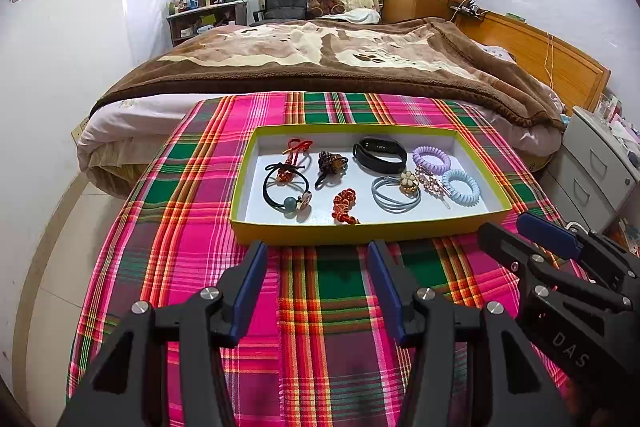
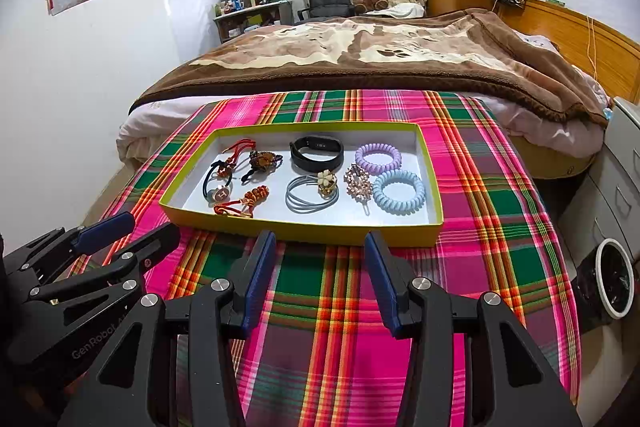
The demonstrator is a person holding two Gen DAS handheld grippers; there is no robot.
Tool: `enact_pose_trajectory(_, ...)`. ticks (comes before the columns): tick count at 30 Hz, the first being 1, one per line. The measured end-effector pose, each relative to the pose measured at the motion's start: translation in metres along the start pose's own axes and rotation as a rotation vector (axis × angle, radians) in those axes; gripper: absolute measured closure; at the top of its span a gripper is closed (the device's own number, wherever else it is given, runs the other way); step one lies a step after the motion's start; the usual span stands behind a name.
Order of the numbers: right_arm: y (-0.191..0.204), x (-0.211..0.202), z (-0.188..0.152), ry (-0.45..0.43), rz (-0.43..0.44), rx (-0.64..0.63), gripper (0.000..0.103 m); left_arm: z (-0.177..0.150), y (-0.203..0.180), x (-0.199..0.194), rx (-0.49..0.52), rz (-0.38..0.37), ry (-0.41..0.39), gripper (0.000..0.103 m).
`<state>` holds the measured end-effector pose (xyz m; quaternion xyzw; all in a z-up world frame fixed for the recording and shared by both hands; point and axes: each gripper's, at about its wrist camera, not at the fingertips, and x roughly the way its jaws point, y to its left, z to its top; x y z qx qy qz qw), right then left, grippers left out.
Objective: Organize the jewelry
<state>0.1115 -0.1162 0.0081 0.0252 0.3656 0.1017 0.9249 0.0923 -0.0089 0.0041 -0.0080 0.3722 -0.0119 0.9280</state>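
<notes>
Over the near edge of the plaid cloth, the left gripper and right gripper are held side by side with jaws apart and empty, while the jewelry is seen beyond them in the yellow-rimmed tray, its long axis crosswise to both.

Jewelry in tray on cloth

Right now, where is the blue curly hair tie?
The blue spiral hair tie lies at the right end of the yellow tray, just in front of the purple spiral hair tie and beside the sparkly hair clip.
</notes>
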Motion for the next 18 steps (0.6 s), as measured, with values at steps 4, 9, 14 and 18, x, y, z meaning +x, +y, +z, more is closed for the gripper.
enact_pose_trajectory(4,0.0001,0.0009,-0.0002,-0.002,0.0,-0.001,0.056,-0.0001,0.0003,0.0003,-0.001,-0.003,0.001,0.049)
enact_pose_trajectory(9,0.0001,0.001,-0.0002,-0.003,0.001,-0.002,0.056,-0.0011,0.0012,0.0016,-0.005,-0.005,0.003,0.049)
enact_pose_trajectory(14,0.0,0.0009,0.0001,-0.002,0.001,-0.001,0.056,-0.0019,0.0017,0.0028,-0.009,-0.005,0.006,0.049)
enact_pose_trajectory(18,0.0,0.0006,0.0001,-0.002,0.002,-0.002,0.056,-0.0022,0.0015,0.0031,-0.008,-0.005,0.007,0.049)
